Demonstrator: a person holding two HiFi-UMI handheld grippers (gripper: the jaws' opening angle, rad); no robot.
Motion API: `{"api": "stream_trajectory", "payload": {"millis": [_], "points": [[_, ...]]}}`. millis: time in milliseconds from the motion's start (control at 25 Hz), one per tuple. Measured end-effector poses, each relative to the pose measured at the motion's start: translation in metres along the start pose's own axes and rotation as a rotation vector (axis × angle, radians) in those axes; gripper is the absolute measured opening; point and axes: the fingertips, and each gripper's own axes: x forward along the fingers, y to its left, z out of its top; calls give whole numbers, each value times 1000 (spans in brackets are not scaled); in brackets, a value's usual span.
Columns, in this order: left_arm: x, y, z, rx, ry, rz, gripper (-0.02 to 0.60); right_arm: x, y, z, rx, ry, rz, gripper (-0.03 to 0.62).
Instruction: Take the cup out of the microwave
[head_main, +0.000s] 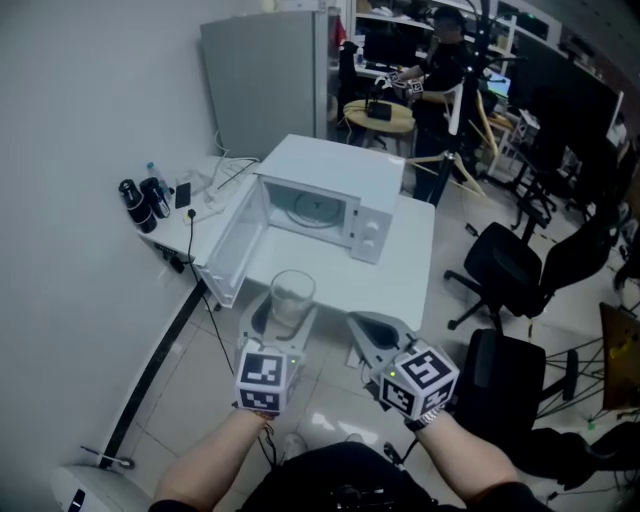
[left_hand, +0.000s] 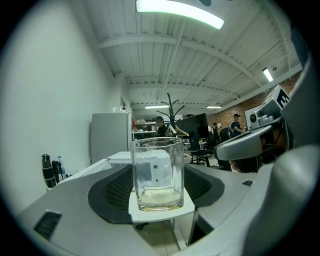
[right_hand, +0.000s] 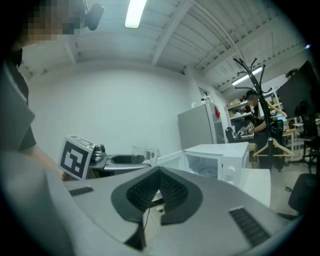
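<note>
Cup (head_main: 291, 293) (glass, looks empty) gripped upright by left tongs (head_main: 286, 310), right tongs (head_main: 360, 323) closed, empty, microwave (head_main: 335, 170) open

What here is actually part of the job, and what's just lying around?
Part of the job:
glass cup, clamped in the left gripper
microwave, door open
right gripper, holding nothing

Just lying about:
dark bottles on the table's far corner
grey cabinet
office chair
coat stand

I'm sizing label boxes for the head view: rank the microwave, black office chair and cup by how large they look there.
1. Microwave, with its door open.
2. Office chair.
3. Cup, smallest although nearest the camera.
</note>
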Motion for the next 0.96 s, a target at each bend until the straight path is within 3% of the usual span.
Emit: {"api": "stream_trajectory", "payload": {"millis": [960], "points": [[7,-25,6,12,7,24,308,-14,-21,1,5,-10,31,12]]}}
